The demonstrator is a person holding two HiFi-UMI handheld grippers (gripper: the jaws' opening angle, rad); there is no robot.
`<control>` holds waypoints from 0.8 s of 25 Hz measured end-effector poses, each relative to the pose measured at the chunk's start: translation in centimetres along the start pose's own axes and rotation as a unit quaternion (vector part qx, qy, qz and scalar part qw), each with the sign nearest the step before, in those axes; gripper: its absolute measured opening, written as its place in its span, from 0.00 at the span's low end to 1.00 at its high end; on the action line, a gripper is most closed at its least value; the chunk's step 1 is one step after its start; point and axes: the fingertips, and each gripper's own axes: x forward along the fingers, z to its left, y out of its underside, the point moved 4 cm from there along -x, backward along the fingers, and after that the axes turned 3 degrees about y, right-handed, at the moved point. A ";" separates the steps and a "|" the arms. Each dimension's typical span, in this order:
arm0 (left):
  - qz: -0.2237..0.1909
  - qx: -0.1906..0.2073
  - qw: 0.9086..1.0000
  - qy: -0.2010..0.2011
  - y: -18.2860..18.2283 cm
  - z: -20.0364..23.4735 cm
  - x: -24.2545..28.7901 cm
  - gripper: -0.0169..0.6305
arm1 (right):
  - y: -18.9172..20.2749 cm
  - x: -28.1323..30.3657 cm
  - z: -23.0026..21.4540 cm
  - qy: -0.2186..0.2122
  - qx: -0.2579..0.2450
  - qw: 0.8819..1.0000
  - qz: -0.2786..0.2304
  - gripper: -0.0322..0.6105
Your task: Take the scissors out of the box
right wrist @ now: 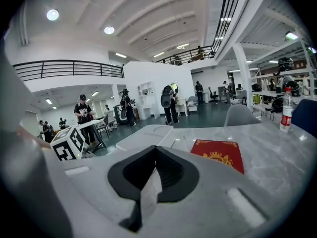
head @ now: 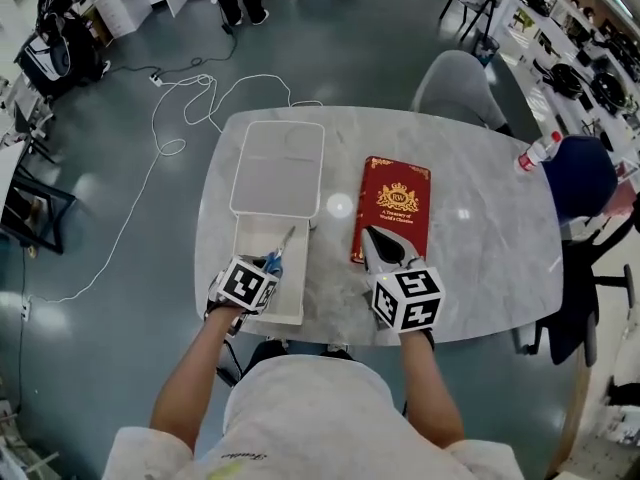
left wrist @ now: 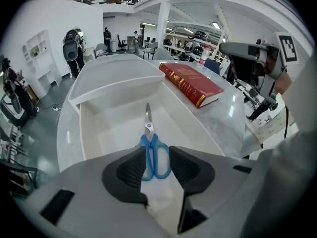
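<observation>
My left gripper hangs over the near end of the white box, tilted steeply down. Its fingers stand wide. The scissors lie flat on the box floor, and from this gripper's own view their handles show in the gap between my two pads. The pads do not press on them.

The scissors have two bright blue loop handles, side by side and closed together, with a small steel pivot above them. The short silver blades are shut into a single point. The handles lie at 6 o'clock, nearest me, and the blades run toward 12 to 1 o'clock along the box's right half, near its right wall. In the head view the scissors show just beyond my left gripper.

The box's lid lies flat at 12 o'clock from the box, touching its far edge.

At 3 o'clock from the box, a red book with a gold crest rests on the pale marbled surface. My right gripper hovers over its near end, fingers closed together with nothing between them.
</observation>
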 end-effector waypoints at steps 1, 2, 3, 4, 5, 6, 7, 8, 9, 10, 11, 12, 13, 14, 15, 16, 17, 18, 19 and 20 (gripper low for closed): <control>0.005 -0.001 1.000 -0.007 0.0 0.0 0.1 0.22 | 0.0 0.2 -0.1 -0.006 -0.001 1.000 0.001 0.06; 0.008 -0.003 1.000 -0.013 0.0 0.0 0.2 0.22 | -0.1 0.3 -0.3 -0.013 -0.002 1.000 0.002 0.06; 0.013 -0.005 1.000 -0.019 0.0 0.1 0.2 0.22 | -0.2 0.5 -0.3 -0.019 -0.003 1.000 0.002 0.06; 0.018 -0.006 1.000 -0.025 0.0 0.2 0.4 0.22 | -0.3 0.7 -0.4 -0.025 -0.005 1.000 0.003 0.06; 0.023 -0.006 0.999 -0.031 -0.1 0.3 0.5 0.22 | -0.3 0.9 -0.5 -0.032 -0.007 0.999 0.004 0.06; 0.028 -0.003 0.999 -0.038 -0.2 0.3 0.6 0.22 | -0.3 1.0 -0.6 -0.038 -0.009 0.999 0.005 0.06; 0.034 0.002 0.998 -0.045 -0.3 0.4 0.7 0.22 | -0.3 1.2 -0.7 -0.044 -0.010 0.999 0.006 0.06; 0.039 0.006 0.998 -0.052 -0.4 0.5 0.8 0.22 | -0.3 1.3 -0.8 -0.050 -0.012 0.999 0.007 0.06; 0.043 0.009 0.997 -0.056 -0.5 0.6 0.9 0.22 | -0.3 1.4 -0.8 -0.055 -0.013 0.998 0.008 0.06; 0.047 0.008 0.997 -0.058 -0.5 0.6 1.1 0.22 | -0.3 1.5 -0.8 -0.060 -0.015 0.998 0.009 0.06; 0.053 0.006 0.997 -0.059 -0.3 0.6 1.3 0.22 | -0.3 1.6 -0.8 -0.064 -0.016 0.998 0.009 0.06; 0.059 0.006 0.996 -0.061 -0.2 0.6 1.4 0.22 | -0.3 1.6 -0.9 -0.068 -0.018 0.997 0.010 0.06; 0.063 0.011 0.996 -0.063 -0.3 0.5 1.5 0.22 | -0.3 1.6 -1.0 -0.071 -0.019 0.997 0.010 0.06; 0.065 0.021 0.996 -0.065 -0.6 0.3 1.6 0.22 | -0.3 1.6 -1.1 -0.073 -0.020 0.997 0.010 0.06; 0.067 0.030 0.995 -0.067 -0.8 0.2 1.6 0.22 | -0.4 1.5 -1.3 -0.075 -0.021 0.997 0.010 0.06; 0.070 0.034 0.995 -0.068 -0.9 0.1 1.7 0.22 | -0.5 1.5 -1.5 -0.076 -0.022 0.997 0.010 0.06; 0.072 0.034 0.994 -0.068 -1.0 0.1 1.7 0.22 | -0.6 1.4 -1.6 -0.077 -0.023 0.997 0.010 0.06; 0.074 0.032 0.995 -0.067 -1.0 0.2 1.8 0.22 | -0.6 1.3 -1.8 -0.078 -0.024 0.997 0.009 0.06; 0.076 0.028 0.995 -0.065 -1.0 0.2 1.8 0.22 | -0.6 1.2 -1.9 -0.080 -0.025 0.996 0.009 0.06; 0.079 0.025 0.995 -0.064 -0.9 0.2 1.8 0.22 | -0.6 1.1 -1.9 -0.081 -0.026 0.996 0.009 0.06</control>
